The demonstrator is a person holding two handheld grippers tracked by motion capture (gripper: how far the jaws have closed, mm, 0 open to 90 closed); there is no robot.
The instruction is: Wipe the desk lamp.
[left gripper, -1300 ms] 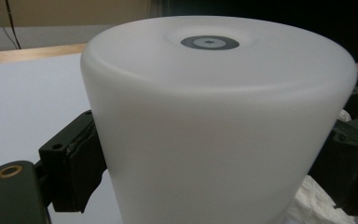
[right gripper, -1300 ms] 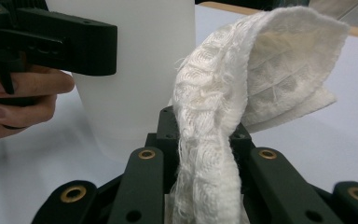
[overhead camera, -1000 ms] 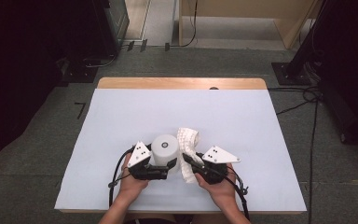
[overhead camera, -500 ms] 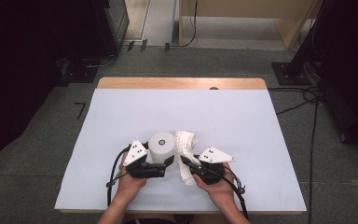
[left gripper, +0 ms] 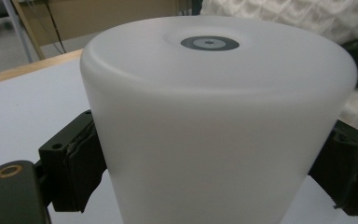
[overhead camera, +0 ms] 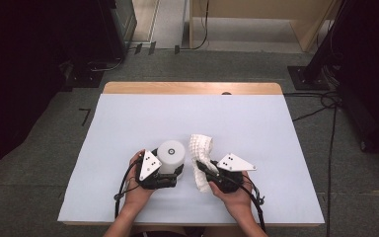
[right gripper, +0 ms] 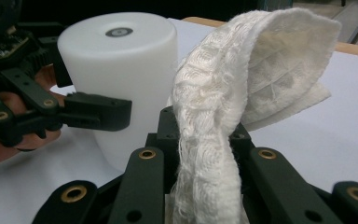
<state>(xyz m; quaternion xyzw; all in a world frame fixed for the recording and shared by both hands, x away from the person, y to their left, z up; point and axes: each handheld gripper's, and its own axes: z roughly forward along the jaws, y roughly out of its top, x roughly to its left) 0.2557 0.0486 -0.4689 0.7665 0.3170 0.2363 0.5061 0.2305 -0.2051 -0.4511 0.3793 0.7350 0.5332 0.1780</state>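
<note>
Bright, evenly lit tabletop, dark surroundings, soft close-up focus.

The cloth (overhead camera: 201,154) now leans a little closer to the white cylinder (overhead camera: 170,156) than a second ago.

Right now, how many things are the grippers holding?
2: a white cup upside down on the table in the left gripper, and a white cloth in the right gripper beside it.
</note>
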